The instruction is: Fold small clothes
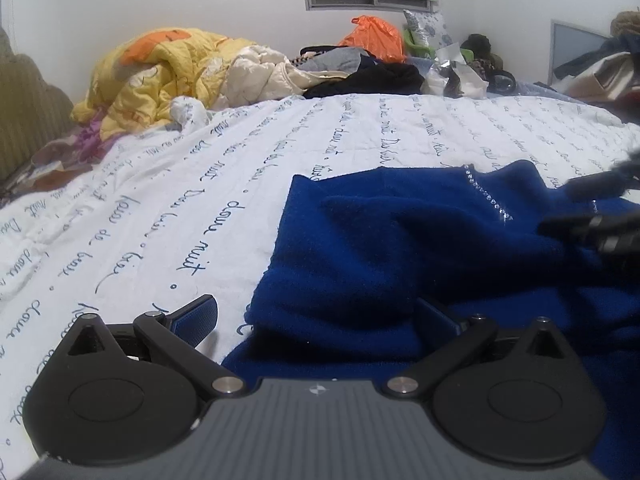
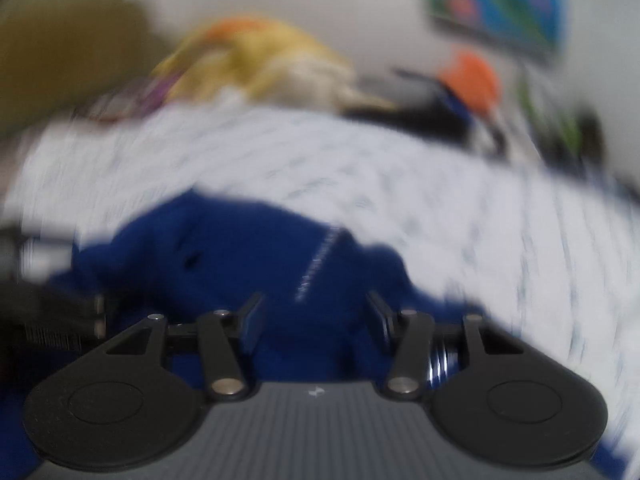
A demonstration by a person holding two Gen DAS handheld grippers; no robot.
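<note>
Blue fleece garment (image 1: 400, 248) lay rumpled on the white script-print bedspread (image 1: 160, 208), partly doubled over, with a rhinestone line (image 1: 490, 196) running across its upper fold. Left gripper (image 1: 316, 320) was spread wide at the garment's near-left edge, one finger on bare bedspread, the other over fleece, gripping nothing. Right gripper (image 2: 314, 320) was also parted over the fleece, nothing pinched that I could see. Step looked like setting up the next fold: best done by closing each gripper on a single clean edge or corner, not a bunched layer, and carrying both sides level so the fold lands square. Left view was sharp and showed the right tool's dark tip at its right edge, plus the far clutter: yellow quilt (image 1: 160, 72), orange bag (image 1: 374, 38). Right view was motion-blurred but showed the garment's rounded far outline.
</note>
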